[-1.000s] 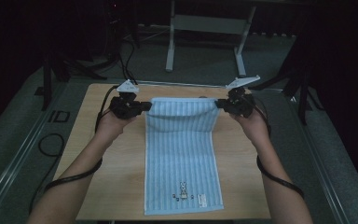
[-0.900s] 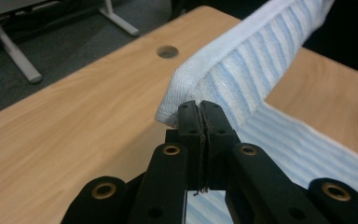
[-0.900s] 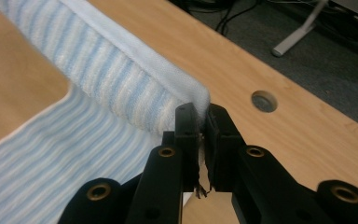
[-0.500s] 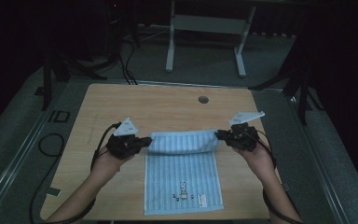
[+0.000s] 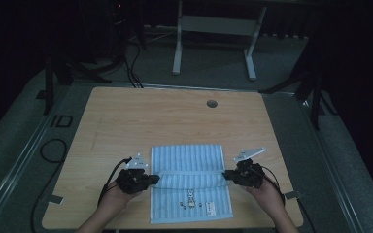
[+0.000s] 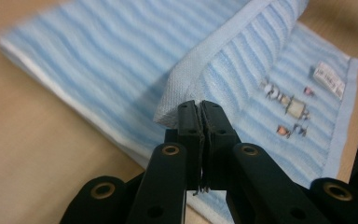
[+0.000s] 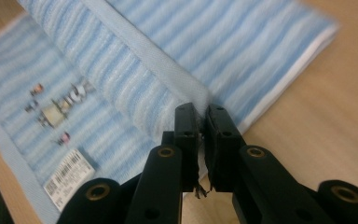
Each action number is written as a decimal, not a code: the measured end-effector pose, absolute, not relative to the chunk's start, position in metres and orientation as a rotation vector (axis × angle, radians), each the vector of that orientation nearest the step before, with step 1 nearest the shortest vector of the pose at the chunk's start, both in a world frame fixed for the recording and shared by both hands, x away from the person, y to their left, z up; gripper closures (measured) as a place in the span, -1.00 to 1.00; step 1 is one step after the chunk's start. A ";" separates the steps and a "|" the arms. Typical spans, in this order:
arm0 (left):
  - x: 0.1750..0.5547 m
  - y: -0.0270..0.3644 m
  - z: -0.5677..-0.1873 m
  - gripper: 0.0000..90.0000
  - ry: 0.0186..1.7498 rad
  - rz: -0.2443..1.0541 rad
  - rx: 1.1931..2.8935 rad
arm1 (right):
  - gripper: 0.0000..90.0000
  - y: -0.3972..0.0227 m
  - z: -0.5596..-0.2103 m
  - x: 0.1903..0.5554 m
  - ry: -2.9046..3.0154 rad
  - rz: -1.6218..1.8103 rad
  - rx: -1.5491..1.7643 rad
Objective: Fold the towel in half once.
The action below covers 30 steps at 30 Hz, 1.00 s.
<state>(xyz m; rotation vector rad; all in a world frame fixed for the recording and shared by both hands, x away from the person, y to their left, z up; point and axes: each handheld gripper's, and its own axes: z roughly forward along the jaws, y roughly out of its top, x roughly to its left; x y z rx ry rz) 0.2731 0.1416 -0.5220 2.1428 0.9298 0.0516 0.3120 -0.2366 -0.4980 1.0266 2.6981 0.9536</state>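
A light blue striped towel point(image 5: 189, 159) lies on the wooden table point(image 5: 126, 116), its far part folded over toward me. My left gripper point(image 5: 154, 178) is shut on the left corner of the folded-over edge, low above the towel. My right gripper point(image 5: 226, 175) is shut on the right corner. In the left gripper view the gripper point(image 6: 199, 105) pinches the hem of the towel point(image 6: 121, 60). The right gripper view shows the gripper point(image 7: 198, 109) clamped on the towel point(image 7: 242, 42) the same way. A small embroidered motif point(image 5: 190, 196) and a label point(image 5: 210, 208) sit near the front edge.
A round hole point(image 5: 211, 103) is in the table near its far edge. A grey metal stand point(image 5: 213, 29) is on the floor behind the table. Black cables point(image 5: 53, 145) lie on the floor at the left. Bare wood flanks the towel on both sides.
Both grippers have come down and toward me from the table's far side, carrying the towel's far edge over its near half. The towel now lies doubled on the far part.
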 end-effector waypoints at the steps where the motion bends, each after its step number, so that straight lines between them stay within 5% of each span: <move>1: 0.273 0.139 -0.526 0.92 0.930 0.046 2.160 | 0.87 -0.237 -0.503 0.313 2.704 0.945 1.040; 8: 0.284 0.143 -0.524 0.92 0.972 0.089 2.146 | 0.87 -0.232 -0.516 0.328 2.752 0.928 1.060; 15: 0.243 0.155 -0.482 0.89 0.864 0.143 2.081 | 0.86 -0.240 -0.466 0.297 2.668 1.071 0.951; 18: 0.214 0.154 -0.483 0.39 0.800 0.048 2.177 | 0.64 -0.249 -0.460 0.258 2.700 1.149 0.932; 21: 0.200 0.157 -0.493 0.09 0.777 0.041 2.257 | 0.49 -0.260 -0.471 0.236 2.706 1.110 1.000; 24: 0.206 0.164 -0.497 0.09 0.807 -0.034 2.191 | 0.49 -0.267 -0.479 0.237 2.681 1.082 1.053; 30: 0.232 0.156 -0.499 0.17 0.824 0.024 2.196 | 0.62 -0.250 -0.488 0.261 2.688 1.058 1.019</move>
